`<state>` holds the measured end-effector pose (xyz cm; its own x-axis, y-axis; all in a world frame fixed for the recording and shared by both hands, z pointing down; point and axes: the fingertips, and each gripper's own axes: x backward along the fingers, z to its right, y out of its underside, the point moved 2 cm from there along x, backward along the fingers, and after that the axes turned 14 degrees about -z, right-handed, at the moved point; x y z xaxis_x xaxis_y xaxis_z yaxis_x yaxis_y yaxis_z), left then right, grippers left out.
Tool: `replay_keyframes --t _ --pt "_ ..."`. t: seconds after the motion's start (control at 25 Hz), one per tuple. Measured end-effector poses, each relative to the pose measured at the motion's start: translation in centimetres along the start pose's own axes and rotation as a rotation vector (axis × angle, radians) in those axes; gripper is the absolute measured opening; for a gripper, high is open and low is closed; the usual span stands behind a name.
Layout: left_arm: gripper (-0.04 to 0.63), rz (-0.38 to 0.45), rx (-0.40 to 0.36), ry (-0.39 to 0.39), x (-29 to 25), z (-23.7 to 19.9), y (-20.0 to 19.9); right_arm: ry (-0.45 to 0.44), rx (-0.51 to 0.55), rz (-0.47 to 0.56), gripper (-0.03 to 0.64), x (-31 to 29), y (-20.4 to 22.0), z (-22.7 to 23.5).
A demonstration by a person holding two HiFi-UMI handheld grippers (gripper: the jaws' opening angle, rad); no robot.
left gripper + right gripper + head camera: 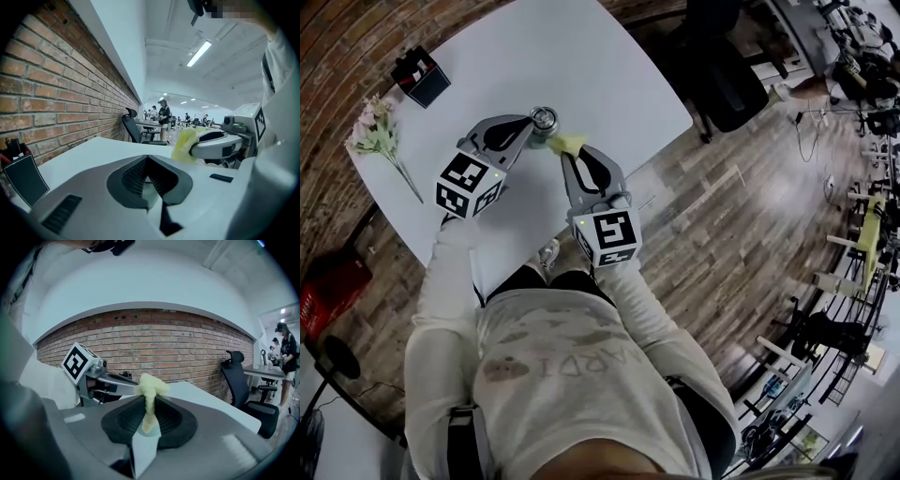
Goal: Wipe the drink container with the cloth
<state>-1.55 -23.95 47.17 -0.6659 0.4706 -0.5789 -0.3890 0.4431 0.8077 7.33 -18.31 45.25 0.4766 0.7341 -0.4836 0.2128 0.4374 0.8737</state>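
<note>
Left gripper: The left gripper [531, 127] has its jaws closed together at the tips. Its own view shows nothing between them.
Drink can: A drink can [545, 117] shows its round top to the head view, over a white table [609, 56], right at the tip of the left gripper. It does not appear in either gripper view, and whether the tips touch it cannot be told.
Right gripper: The right gripper [567, 156] has its jaws pinched on a yellow cloth [570, 142], with a wad bulging out past the tips.
Cloth: It sits just beside the can, on the side nearer the person. Contact cannot be made out.
The pair: The two grippers angle toward each other, their tips close together over the table.
Elsewhere on the table: A sprig of flowers [377, 131] lies near the left edge and a black box [420, 75] stands at the far left corner, both well apart from the can.
Surroundings: A black office chair [722, 66] stands beyond the table, and a brick wall [168, 338] runs behind it.
</note>
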Motion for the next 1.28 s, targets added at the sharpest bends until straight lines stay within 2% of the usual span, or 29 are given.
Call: replay_keyframes --t 0.32,0.68,1.0,1.28 --pt "0.002 -0.035 -0.019 0.012 -0.9 0.1 0.1 -0.004 0.006 -0.039 0.072 -0.7 1.4 0.3" --pt "0.002 -0.025 -0.001 0.036 -1.0 0.0 0.1 -0.072 0.034 -0.129 0.072 -4.2 4.0 -2.0" --pt "0.002 -0.02 0.001 0.044 -1.0 -0.1 0.2 -0.102 0.053 -0.171 0.072 -7.3 4.0 -3.6" --pt "0.002 -0.015 0.004 0.053 -1.0 0.0 0.2 -0.102 0.058 -0.175 0.072 -7.1 4.0 -3.2"
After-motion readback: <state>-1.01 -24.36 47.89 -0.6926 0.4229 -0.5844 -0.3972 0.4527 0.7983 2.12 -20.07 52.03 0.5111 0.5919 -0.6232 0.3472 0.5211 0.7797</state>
